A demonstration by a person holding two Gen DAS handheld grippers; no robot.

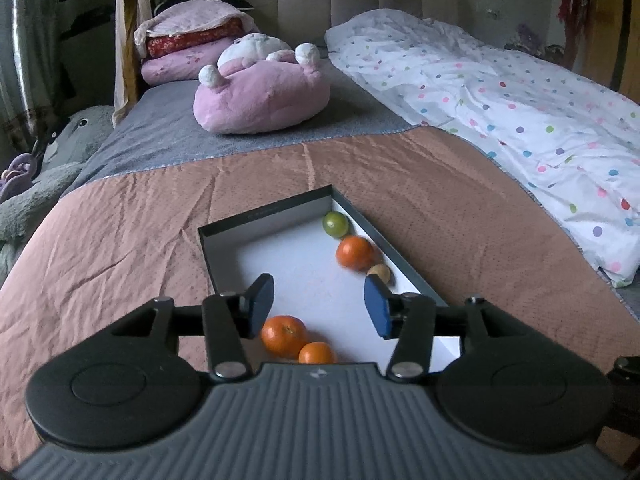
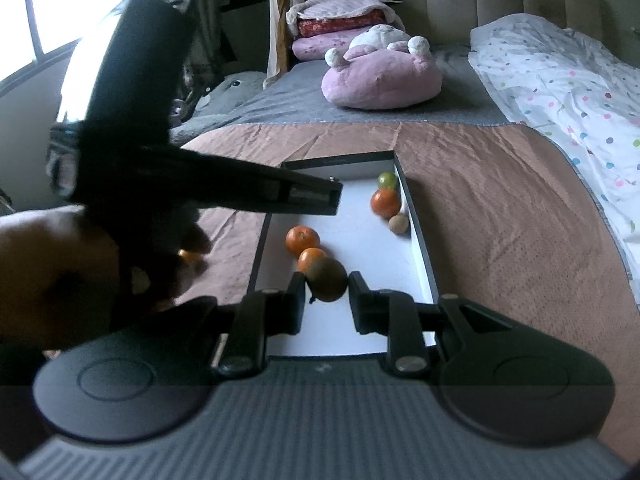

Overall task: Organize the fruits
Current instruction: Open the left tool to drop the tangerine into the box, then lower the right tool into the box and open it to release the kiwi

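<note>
Bed (image 1: 120, 216): You are working over a brown cover with plenty of flat cloth free on both sides of the box; the dotted quilt (image 1: 520, 120) and pink plush (image 1: 260, 96) are lying well apart from it.
Box (image 2: 420, 240): You are filling a shallow white-floored box with low dark walls; most of its floor is showing bare, so room is not running short.
Left hand-held gripper (image 1: 318, 300): You are holding it over the near end of the box with its blue pads standing apart and nothing between them.
Right hand-held gripper (image 2: 326, 296): You are keeping it clamped on a brownish-green fruit (image 2: 328, 278) just above the box floor, near the front wall.
Oranges (image 2: 303, 240): Two are sitting touching near the left wall; a third (image 2: 386, 202) is resting against the right wall.
Small fruits: A green one (image 2: 387, 180) is sitting in the far right corner, and a tan one (image 2: 399, 224) is lying beside the right wall.
Progress: Five fruits appear boxed and a sixth is about to join them. Something orange (image 2: 188, 256) is showing on the cover by your left hand (image 2: 52, 272), likely a fruit left to collect.
Edges: Mind the low walls as you are lowering; the fruits look likely to roll.
</note>
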